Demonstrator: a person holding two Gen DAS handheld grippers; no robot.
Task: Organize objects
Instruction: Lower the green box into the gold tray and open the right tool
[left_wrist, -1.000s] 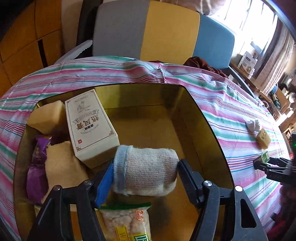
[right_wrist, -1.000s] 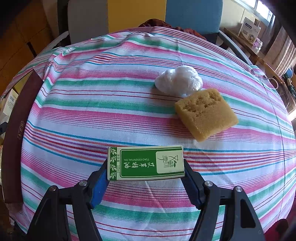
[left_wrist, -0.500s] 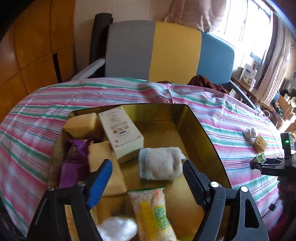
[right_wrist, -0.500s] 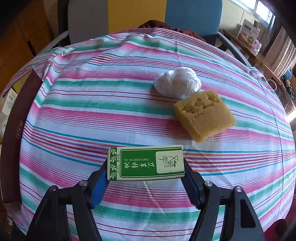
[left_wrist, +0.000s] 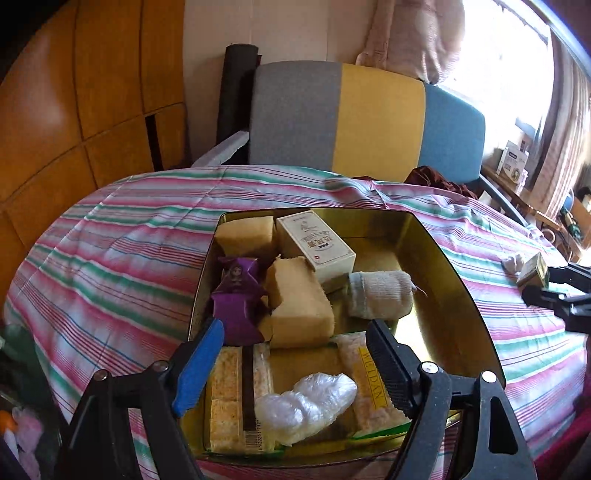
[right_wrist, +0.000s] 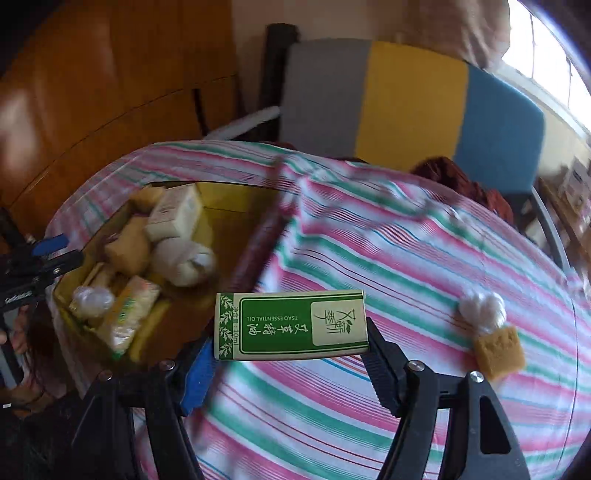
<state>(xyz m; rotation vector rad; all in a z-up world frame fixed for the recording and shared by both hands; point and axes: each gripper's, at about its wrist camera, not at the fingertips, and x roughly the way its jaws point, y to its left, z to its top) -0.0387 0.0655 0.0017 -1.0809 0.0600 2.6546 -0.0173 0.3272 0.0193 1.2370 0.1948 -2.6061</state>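
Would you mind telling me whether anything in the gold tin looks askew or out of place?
The cream box sits tilted, propped on a yellow sponge rather than flat in the gold tin. Nothing looks spilled or damaged.

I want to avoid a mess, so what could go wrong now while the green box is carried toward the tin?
1. The right tongs grip the green box only by its ends; it might slip out.
2. The tin is crowded, so the box may land on the rolled cloth.
3. The left tongs hover over the tin; the two could collide.
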